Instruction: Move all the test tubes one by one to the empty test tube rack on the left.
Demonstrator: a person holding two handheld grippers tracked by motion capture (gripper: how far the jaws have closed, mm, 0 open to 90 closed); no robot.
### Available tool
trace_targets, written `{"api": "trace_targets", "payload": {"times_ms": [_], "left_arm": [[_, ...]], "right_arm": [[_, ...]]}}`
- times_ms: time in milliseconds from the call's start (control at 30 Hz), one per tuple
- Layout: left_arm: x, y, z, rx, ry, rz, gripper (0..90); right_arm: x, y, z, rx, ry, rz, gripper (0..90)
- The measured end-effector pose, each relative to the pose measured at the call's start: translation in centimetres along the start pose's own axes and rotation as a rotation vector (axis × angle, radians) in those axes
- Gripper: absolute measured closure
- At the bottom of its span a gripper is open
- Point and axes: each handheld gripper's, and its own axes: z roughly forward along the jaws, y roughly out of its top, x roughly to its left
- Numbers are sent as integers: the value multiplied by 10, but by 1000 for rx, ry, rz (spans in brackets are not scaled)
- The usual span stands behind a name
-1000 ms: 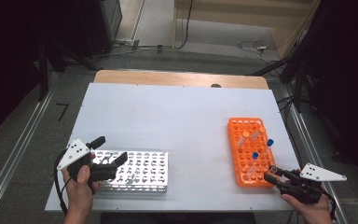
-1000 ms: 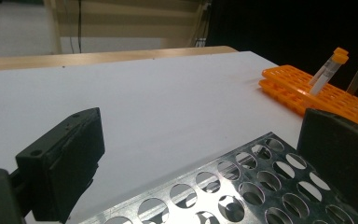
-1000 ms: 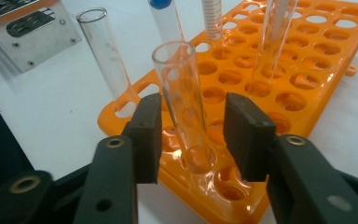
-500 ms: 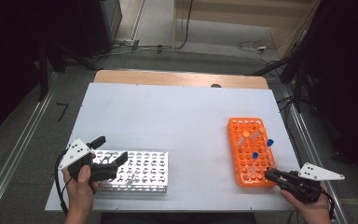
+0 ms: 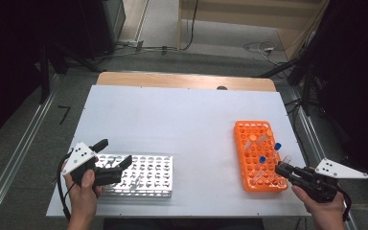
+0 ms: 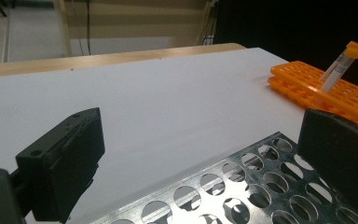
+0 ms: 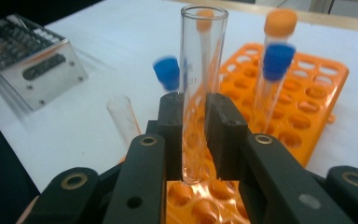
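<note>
An orange rack point(image 5: 256, 153) lies at the right of the white table and holds several tubes with blue or orange caps. My right gripper point(image 5: 280, 167) is at its near right corner, shut on a clear uncapped tube point(image 7: 200, 84) held upright just above the rack's holes point(image 7: 307, 107). A perforated metal rack point(image 5: 143, 175) sits at the near left. My left gripper point(image 5: 115, 152) hovers open over its left end, with nothing between the jaws. In the left gripper view the metal rack point(image 6: 242, 186) lies below the jaws.
Blue-capped tubes point(image 7: 275, 70) and an orange-capped one point(image 7: 279, 23) stand close behind the held tube. Another uncapped tube point(image 7: 123, 116) leans at the rack's left. A wooden strip point(image 5: 182, 79) edges the table's far side; the near edge is close to both hands.
My right gripper has risen slightly at the orange rack's near corner with the clear tube in its jaws. The left hand has stayed in place.
</note>
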Motion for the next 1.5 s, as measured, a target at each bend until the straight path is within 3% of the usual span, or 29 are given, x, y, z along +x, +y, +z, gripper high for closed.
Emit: {"api": "trace_targets", "payload": {"times_ms": [100, 133, 333, 567, 667, 867, 1133, 1467, 1500], "left_arm": [[-3, 3, 0, -7, -18, -3, 14], [-5, 5, 1, -12, -63, 3, 13], [-14, 11, 4, -10, -84, 25, 15], [-31, 22, 13, 10, -146, 43, 30], [-41, 27, 20, 17, -183, 45, 33], [-51, 32, 31, 28, -199, 43, 58], [-67, 44, 50, 43, -271, 54, 68], [-84, 45, 65, 85, -297, 62, 223], [-88, 45, 67, 82, -331, 49, 238]], "right_arm": [[3, 9, -1, -21, 3, 0, 737], [4, 13, -2, -41, 5, 6, 737], [9, 24, 1, -58, -4, -12, 737], [23, 44, 8, -84, 12, -32, 737], [32, 57, 16, -90, 40, -25, 737], [47, 69, 36, -90, 78, -44, 737], [71, 73, 67, -67, 138, -68, 737], [99, 60, 96, -23, 195, -84, 737], [101, 59, 98, -20, 198, -82, 737]]}}
